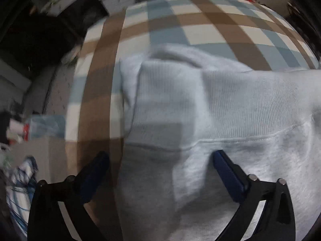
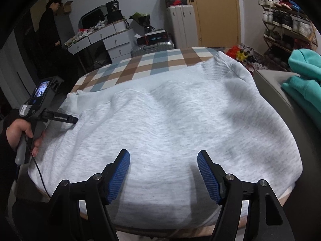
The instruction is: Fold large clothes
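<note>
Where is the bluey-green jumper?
In the right wrist view the teal garment lies at the far right, on a grey surface beside the light grey sweatshirt, just below the shoe rack.

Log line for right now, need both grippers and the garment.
left gripper: open, over sleeve edge | right gripper: open, empty | grey sweatshirt: flat on checked bed
</note>
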Available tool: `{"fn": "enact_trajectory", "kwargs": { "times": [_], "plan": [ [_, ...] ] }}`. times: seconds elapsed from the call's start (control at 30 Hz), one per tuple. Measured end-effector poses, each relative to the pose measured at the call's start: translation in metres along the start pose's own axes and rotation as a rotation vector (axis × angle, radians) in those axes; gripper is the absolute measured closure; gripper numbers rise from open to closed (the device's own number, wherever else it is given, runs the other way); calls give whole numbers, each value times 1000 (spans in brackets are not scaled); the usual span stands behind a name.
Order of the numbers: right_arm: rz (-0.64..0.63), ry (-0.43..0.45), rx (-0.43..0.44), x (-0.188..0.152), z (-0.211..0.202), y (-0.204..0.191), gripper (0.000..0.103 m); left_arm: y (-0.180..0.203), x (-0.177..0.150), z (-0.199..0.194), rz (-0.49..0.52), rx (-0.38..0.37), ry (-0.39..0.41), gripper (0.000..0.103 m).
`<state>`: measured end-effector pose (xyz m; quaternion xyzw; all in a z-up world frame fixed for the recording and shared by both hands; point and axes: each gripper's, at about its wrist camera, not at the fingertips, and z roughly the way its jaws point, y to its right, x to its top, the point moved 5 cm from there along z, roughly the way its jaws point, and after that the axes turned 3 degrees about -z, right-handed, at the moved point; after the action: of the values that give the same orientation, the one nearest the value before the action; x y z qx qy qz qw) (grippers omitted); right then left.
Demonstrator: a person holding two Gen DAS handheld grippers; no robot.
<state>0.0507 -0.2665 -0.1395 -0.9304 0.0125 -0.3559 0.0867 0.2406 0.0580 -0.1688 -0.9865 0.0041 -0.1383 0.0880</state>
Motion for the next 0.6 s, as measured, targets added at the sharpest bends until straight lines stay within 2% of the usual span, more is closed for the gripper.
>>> {"fn": "enact_trajectory", "kwargs": {
  "times": [0.07,0.13,0.23,0.33,0.4,0.43,0.53,0.6],
  "plan": [
    [21,2,-10,1,0,7,33,-11,-3,1,-52,-53,-18,0],
    [56,-2,-15,1,1,17,33,-22,-9,-7,-66,-32,-25,3],
    [116,-13,-16,0,2,29,33,-31,-20,-36,-49,-29,19,3],
    [156,1,-16,0,-1,37,33,-22,-44,-73,28,-51,101,3],
    [166,23,-30,2,-7,41,33,-7,-74,-96,99,-123,135,3],
    [171,28,-39,1,-8,43,33,-3,-81,-96,122,-154,128,3],
    [206,2,-56,-1,-3,53,33,17,-103,-74,172,-206,29,4],
    [254,-32,-45,-5,5,64,33,16,-119,-56,164,-215,21,1]
  ]
}}
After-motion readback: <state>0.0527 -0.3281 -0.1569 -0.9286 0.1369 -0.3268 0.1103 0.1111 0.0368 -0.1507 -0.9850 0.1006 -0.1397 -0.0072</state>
